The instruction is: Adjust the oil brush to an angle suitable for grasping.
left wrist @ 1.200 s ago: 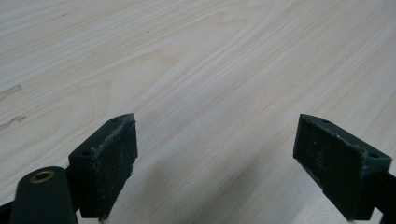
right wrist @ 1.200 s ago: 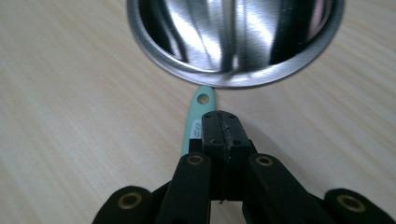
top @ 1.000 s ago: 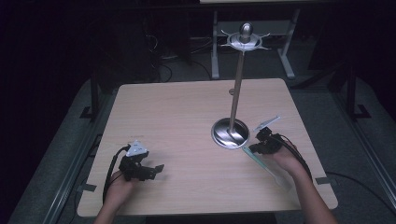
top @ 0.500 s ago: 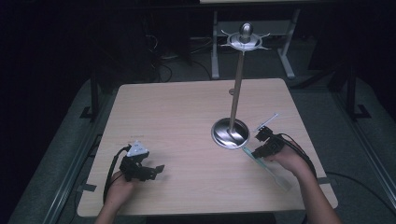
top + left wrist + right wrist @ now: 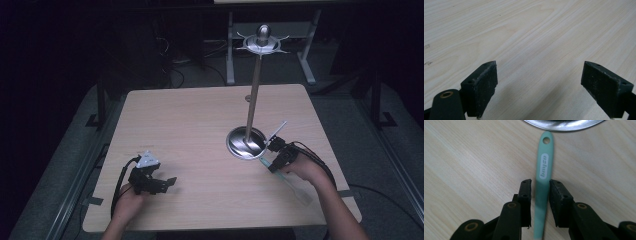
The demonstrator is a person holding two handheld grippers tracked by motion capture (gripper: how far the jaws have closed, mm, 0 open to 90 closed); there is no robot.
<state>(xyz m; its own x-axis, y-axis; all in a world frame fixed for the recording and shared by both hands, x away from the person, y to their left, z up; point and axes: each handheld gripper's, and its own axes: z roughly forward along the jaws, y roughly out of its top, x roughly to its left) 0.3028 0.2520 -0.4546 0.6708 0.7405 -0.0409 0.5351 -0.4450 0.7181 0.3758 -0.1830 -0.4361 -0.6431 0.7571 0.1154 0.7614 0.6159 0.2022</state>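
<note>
The right gripper (image 5: 540,202) has just cracked its jaws open around the mint-green spatula (image 5: 543,173), which lies flat on the table (image 5: 190,125) by the stand's base (image 5: 245,144), not pinched yet; left gripper (image 5: 539,92) sits wide open, empty

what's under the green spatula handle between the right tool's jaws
Bare wooden table lies under the green spatula handle. Its holed tip ends just short of the steel stand base. The right tool hides the rest.
</note>
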